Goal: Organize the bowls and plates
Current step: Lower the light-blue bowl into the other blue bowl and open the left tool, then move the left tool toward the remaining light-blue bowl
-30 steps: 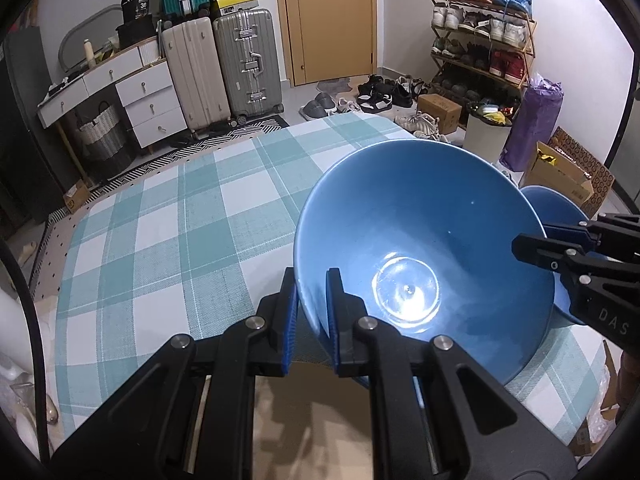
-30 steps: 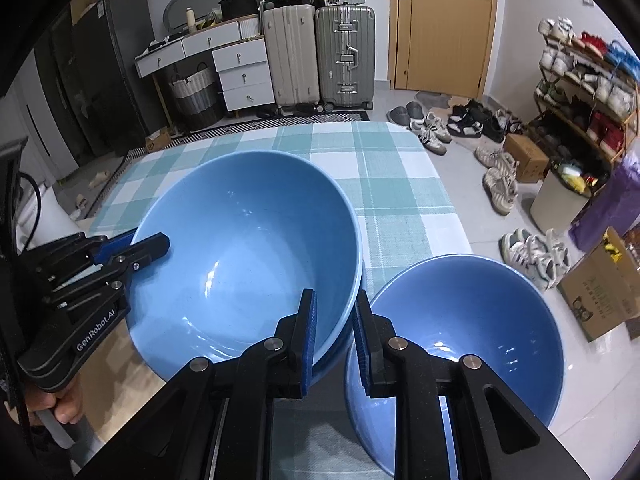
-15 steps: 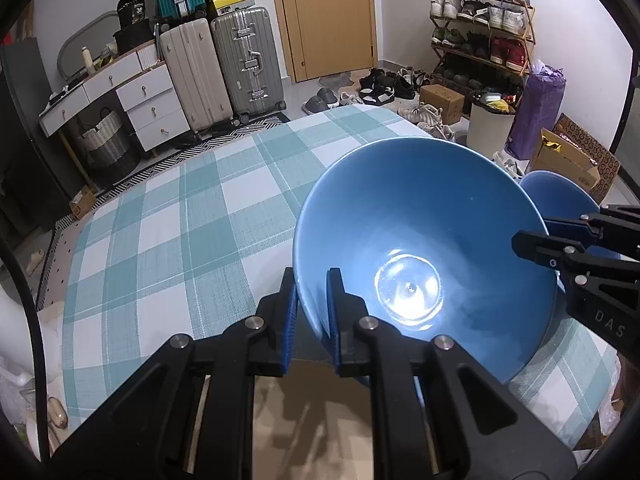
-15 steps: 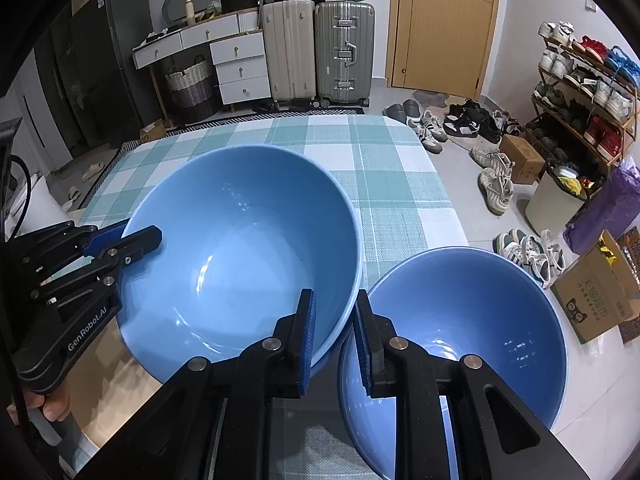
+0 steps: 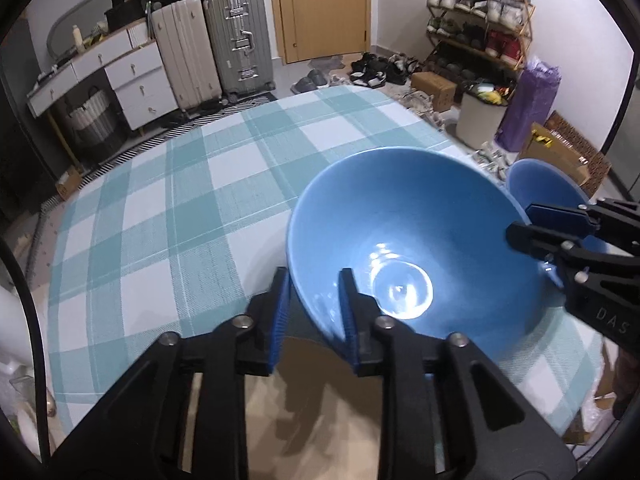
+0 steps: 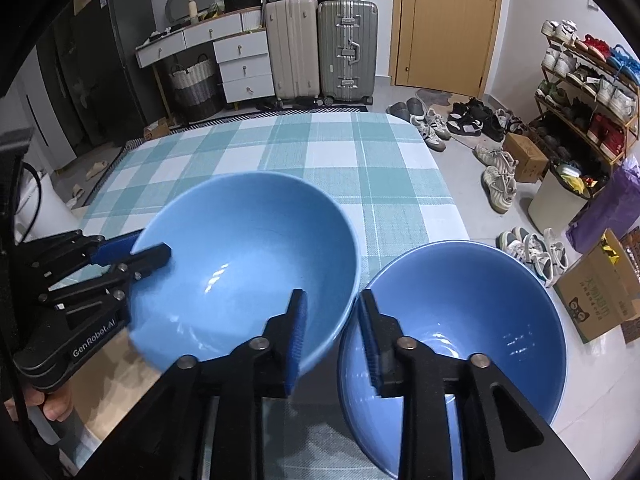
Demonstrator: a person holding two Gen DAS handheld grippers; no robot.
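A large light-blue bowl (image 5: 408,240) (image 6: 248,264) sits on the teal-checked tablecloth (image 5: 180,200) (image 6: 320,152). My left gripper (image 5: 313,292) (image 6: 140,250) straddles its near-left rim. Its jaws are opening, with a gap beside the wall between the pads. My right gripper (image 6: 333,308) (image 5: 524,224) straddles the bowl's right rim, one finger inside and one outside. Its jaws are opening too and no longer press. A second blue bowl (image 6: 472,320) (image 5: 536,184) stands right beside it, partly hidden by the right finger.
The second bowl sits at the table's right edge (image 6: 448,200), above shoes on the floor (image 6: 500,180). Suitcases (image 6: 320,48), white drawers (image 6: 240,60), a shoe rack (image 6: 584,92), a bin (image 5: 480,120) and a cardboard box (image 6: 600,292) surround the table. A hand (image 6: 52,404) holds the left gripper.
Both grippers were shut on the large bowl's rim; now both pairs of jaws have spread apart. The bowl stays in about the same place.
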